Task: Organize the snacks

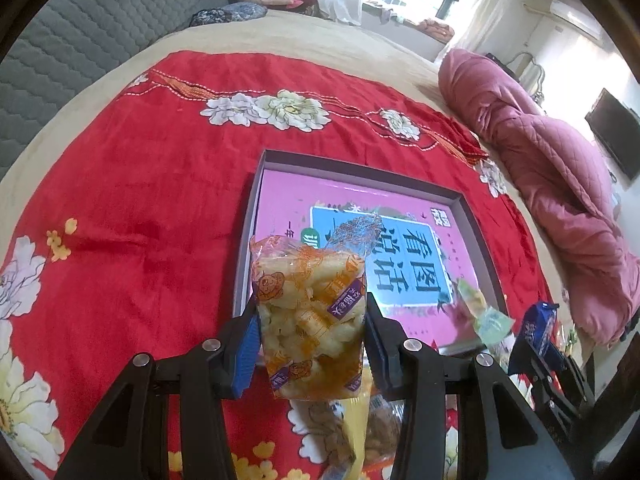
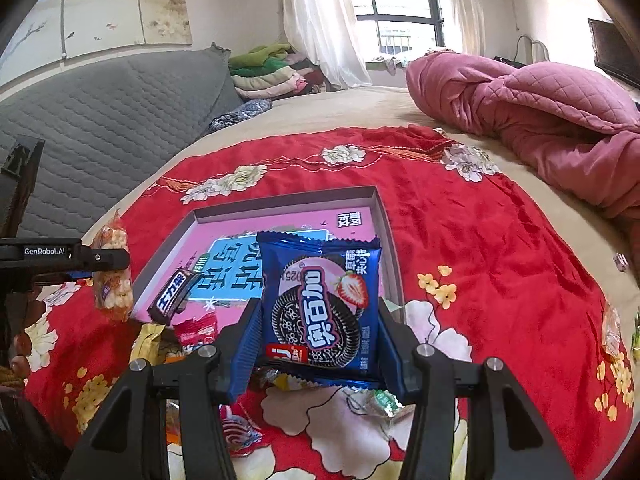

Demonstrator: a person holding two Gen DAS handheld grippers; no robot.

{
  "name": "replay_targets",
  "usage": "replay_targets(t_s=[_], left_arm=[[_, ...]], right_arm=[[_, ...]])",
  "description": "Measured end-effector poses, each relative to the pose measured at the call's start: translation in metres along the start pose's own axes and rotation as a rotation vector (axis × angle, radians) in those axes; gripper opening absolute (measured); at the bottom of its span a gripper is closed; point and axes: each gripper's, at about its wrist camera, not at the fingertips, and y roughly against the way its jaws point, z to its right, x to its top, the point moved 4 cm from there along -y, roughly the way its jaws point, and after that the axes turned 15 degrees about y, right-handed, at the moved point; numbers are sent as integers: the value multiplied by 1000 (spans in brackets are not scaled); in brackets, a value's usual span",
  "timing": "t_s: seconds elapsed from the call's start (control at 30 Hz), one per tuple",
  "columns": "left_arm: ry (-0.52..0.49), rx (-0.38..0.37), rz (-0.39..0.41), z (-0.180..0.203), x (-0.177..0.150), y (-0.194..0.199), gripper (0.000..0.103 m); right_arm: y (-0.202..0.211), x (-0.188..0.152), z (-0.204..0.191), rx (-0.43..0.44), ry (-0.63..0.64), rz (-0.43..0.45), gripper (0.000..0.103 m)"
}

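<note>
My left gripper [image 1: 310,320] is shut on a clear orange bag of puffed corn snacks [image 1: 310,304], held above the near edge of a shallow grey box [image 1: 256,184] with a pink printed bottom. My right gripper [image 2: 318,332] is shut on a blue strawberry Oreo packet [image 2: 320,300], held over the box's [image 2: 280,202] near right corner. The corn snack bag [image 2: 113,276] and left gripper show at the left of the right wrist view. A dark chocolate bar [image 2: 172,296] lies on the box's near edge.
A red floral cloth [image 1: 132,200] covers the bed. Loose snack packets lie near me: yellow and red ones [image 2: 192,332], a green candy [image 2: 384,402], a clear packet [image 2: 610,330]. A pink quilt [image 2: 540,116] is bunched at the right. A grey headboard [image 2: 100,128] stands at the left.
</note>
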Motion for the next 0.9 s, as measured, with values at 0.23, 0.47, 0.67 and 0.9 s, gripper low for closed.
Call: replay_targets(t_s=[0.23,0.47,0.67,0.9], left_arm=[[10,10,1,-3,6,-12,48],[3,18,-6,-3,8,-22,48],[-14,32,-13,-1,8,-29,48],[-26,37,-24,3,6,-35,48]], right_arm=[[-4,3,7,-37,-8,15,53],[-12,6,19,-79,-29,15,53],[-21,6,22,-88,-17,6,53],[-35,5,24,-94,-12,-15,53]])
